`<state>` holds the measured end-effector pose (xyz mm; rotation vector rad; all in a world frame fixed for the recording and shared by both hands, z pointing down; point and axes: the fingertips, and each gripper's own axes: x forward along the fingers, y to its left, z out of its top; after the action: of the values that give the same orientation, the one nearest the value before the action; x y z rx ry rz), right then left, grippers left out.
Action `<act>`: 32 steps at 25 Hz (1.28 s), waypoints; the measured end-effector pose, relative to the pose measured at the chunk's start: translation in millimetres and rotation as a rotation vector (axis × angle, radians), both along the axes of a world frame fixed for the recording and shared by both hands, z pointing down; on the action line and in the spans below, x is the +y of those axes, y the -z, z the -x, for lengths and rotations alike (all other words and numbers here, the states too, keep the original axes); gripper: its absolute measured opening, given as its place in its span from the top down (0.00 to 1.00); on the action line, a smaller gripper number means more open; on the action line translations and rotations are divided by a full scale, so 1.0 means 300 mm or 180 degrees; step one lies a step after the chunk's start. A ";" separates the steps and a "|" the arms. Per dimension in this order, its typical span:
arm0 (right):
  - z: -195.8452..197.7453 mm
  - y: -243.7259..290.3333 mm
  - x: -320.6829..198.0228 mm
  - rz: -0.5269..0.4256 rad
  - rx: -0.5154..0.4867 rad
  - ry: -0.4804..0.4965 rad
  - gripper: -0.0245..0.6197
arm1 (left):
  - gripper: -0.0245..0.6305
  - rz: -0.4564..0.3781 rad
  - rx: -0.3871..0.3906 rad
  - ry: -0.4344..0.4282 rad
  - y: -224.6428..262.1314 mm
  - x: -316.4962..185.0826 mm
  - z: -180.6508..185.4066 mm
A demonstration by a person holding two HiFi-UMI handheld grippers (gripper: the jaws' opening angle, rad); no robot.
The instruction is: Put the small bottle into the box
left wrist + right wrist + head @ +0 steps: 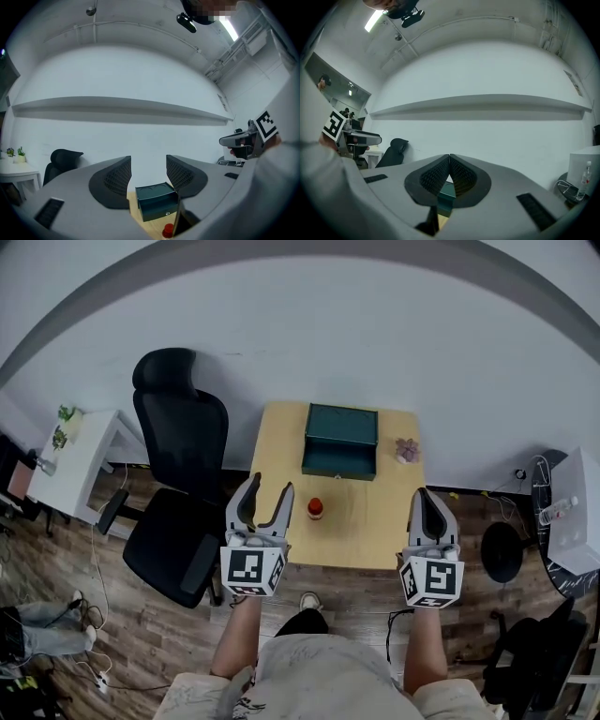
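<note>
A small bottle [315, 508] with a red cap stands on the wooden table [375, 526], a little in front of a dark green box [340, 441] whose lid is up. My left gripper [268, 493] is open over the table's left front edge, just left of the bottle, with nothing between its jaws. In the left gripper view the box [157, 200] shows between the jaws and the bottle's red cap [167, 231] sits at the bottom edge. My right gripper [428, 502] is shut and empty at the table's right front corner. Part of the box [446, 197] shows below its jaws.
A black office chair [178, 486] stands against the table's left side. A small dried-flower ornament [407, 450] sits at the table's back right. A white side table [80, 463] is at far left, and a dark round table with a plastic bottle [559, 509] at right.
</note>
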<state>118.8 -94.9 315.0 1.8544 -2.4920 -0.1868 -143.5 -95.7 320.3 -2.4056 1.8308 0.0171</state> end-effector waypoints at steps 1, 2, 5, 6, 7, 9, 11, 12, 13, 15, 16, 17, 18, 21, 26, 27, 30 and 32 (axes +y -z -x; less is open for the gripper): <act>0.016 -0.001 -0.026 0.0009 0.0002 -0.0008 0.94 | 0.61 0.0008 -0.0004 -0.0004 -0.004 -0.026 0.017; 0.032 -0.001 -0.051 0.0015 0.0003 -0.0013 0.94 | 0.61 0.0011 -0.0011 -0.0008 -0.007 -0.053 0.033; 0.080 0.003 -0.117 -0.0004 0.0011 0.0016 0.94 | 0.61 -0.0012 -0.0004 -0.0024 -0.011 -0.130 0.071; 0.091 0.004 -0.134 -0.0014 0.0023 0.0011 0.94 | 0.61 -0.0015 0.0007 -0.0037 -0.014 -0.152 0.078; 0.099 0.003 -0.148 -0.0022 0.0034 -0.0007 0.94 | 0.61 -0.0013 0.0013 -0.0056 -0.018 -0.171 0.084; 0.109 0.000 -0.171 -0.0031 0.0033 -0.0055 0.94 | 0.61 -0.0012 0.0007 -0.0104 -0.026 -0.203 0.089; 0.115 -0.002 -0.194 -0.0036 0.0033 -0.0101 0.94 | 0.61 -0.0014 -0.0005 -0.0158 -0.034 -0.233 0.089; 0.117 -0.003 -0.204 -0.0037 0.0034 -0.0118 0.94 | 0.61 -0.0009 -0.0010 -0.0183 -0.038 -0.245 0.086; 0.118 -0.003 -0.211 -0.0039 0.0034 -0.0131 0.94 | 0.61 -0.0002 -0.0016 -0.0207 -0.042 -0.255 0.082; 0.115 -0.005 -0.223 -0.0045 0.0030 -0.0147 0.94 | 0.61 0.0011 -0.0035 -0.0238 -0.049 -0.274 0.073; 0.112 -0.006 -0.230 -0.0048 0.0029 -0.0151 0.94 | 0.61 0.0015 -0.0042 -0.0241 -0.051 -0.284 0.069; 0.109 -0.007 -0.239 -0.0050 0.0031 -0.0150 0.94 | 0.61 0.0020 -0.0042 -0.0239 -0.053 -0.296 0.067; 0.106 -0.009 -0.250 -0.0052 0.0035 -0.0145 0.94 | 0.61 0.0025 -0.0037 -0.0234 -0.054 -0.308 0.066; 0.097 -0.009 -0.285 -0.0061 0.0029 -0.0132 0.94 | 0.61 0.0034 -0.0035 -0.0220 -0.057 -0.341 0.059; 0.082 -0.018 -0.317 -0.0043 -0.0018 -0.0122 0.94 | 0.61 0.0096 -0.0086 -0.0235 -0.078 -0.360 0.030; 0.083 -0.023 -0.322 -0.0034 -0.0019 -0.0117 0.94 | 0.61 0.0111 -0.0088 -0.0236 -0.084 -0.364 0.028; 0.089 -0.046 -0.328 0.0008 -0.0025 -0.0096 0.94 | 0.61 0.0172 -0.0098 -0.0234 -0.112 -0.365 0.022; 0.096 -0.067 -0.330 0.0050 -0.0020 -0.0078 0.94 | 0.61 0.0216 -0.0108 -0.0227 -0.140 -0.362 0.019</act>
<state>89.9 -194.0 335.0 1.8818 -2.4661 -0.1606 -149.3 -204.3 362.3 -2.4997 1.7582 -0.0803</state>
